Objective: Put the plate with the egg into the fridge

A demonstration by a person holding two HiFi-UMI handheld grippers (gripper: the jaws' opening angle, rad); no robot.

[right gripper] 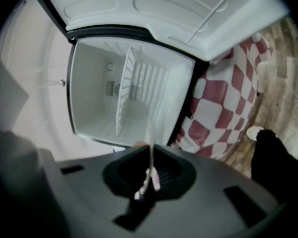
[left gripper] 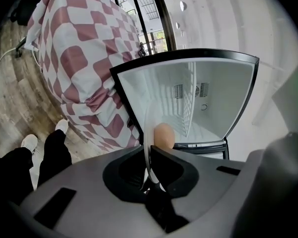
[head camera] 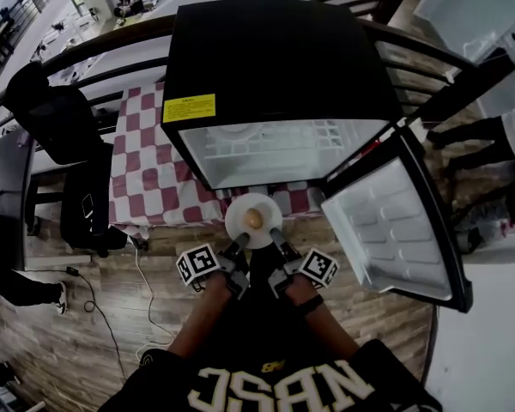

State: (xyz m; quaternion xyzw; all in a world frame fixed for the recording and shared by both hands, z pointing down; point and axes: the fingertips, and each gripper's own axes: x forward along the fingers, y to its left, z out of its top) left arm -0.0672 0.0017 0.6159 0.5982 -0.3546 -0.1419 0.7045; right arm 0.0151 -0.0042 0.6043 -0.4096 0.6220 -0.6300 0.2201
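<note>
Fridge (head camera: pixel 275 84): black box on the far side, standing on a red-and-white checked cloth (head camera: pixel 146 174). Its mouth faces you and the white inside is lit, with a wire shelf (head camera: pixel 275 140) across it. The door (head camera: pixel 395 230) hangs swung out to the right, clear of your path.

Plate (head camera: pixel 253 221): white, round, held in the air just near of the fridge mouth, at the near edge of the cloth. It is not inside yet.

Left gripper (head camera: pixel 238 249): narrow, pinched on the near-left rim of the plate; its own view shows the rim edge-on between the jaws. Right gripper (head camera: pixel 275 243): likewise nearly closed, clamped on the near-right rim. The two sit close together on the near side, so the plate's far half is unsupported.

Egg (head camera: pixel 254 219): brown, resting loose at about the middle of the plate.

Step in hand, as I judge it: the carry toward the open compartment. Next you need to push both grippers far together, keeping the plate level so the egg does not roll. Choose a level that clears the shelf, and let go only once the plate is resting on a surface inside.
</note>
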